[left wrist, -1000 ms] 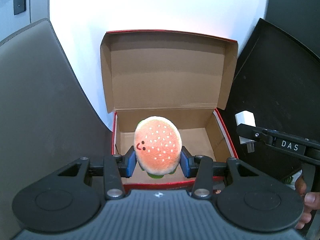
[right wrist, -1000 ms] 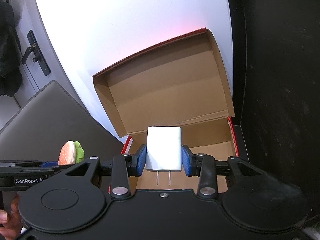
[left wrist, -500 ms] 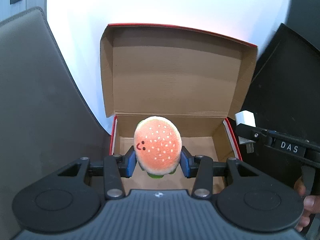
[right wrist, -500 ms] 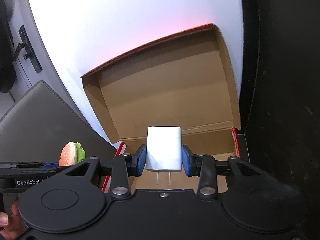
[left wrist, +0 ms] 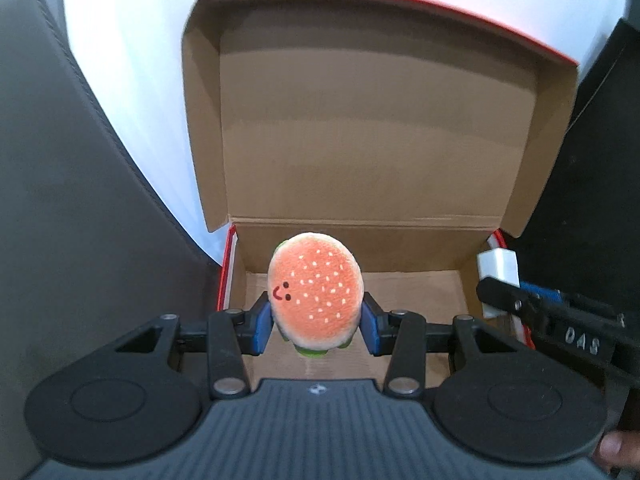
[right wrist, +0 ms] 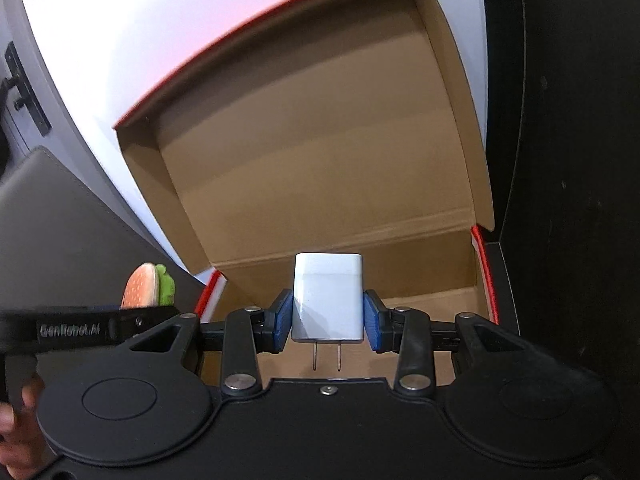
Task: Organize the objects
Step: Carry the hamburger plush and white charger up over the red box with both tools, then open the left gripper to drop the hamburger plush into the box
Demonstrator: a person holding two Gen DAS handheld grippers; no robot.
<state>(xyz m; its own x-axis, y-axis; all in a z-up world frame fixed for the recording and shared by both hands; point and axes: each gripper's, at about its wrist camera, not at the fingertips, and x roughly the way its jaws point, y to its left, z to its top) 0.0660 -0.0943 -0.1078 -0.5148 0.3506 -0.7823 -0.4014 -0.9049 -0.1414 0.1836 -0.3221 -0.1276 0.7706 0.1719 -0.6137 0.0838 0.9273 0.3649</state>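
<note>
Open cardboard box [left wrist: 360,152], floor bare

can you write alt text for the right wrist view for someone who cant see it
The right tongs are shut on a white plug-in charger, prongs pointing toward the camera, above the open cardboard box with a red outside. At lower left, the left tongs hold a plush burger toy.

**Charger held over open box**

The right gripper [right wrist: 327,314] clamps a white charger [right wrist: 327,298], prongs toward the camera, above the open cardboard box [right wrist: 320,152]. At nine o'clock, the left gripper [right wrist: 152,300] carries a plush burger [right wrist: 140,284].
</note>
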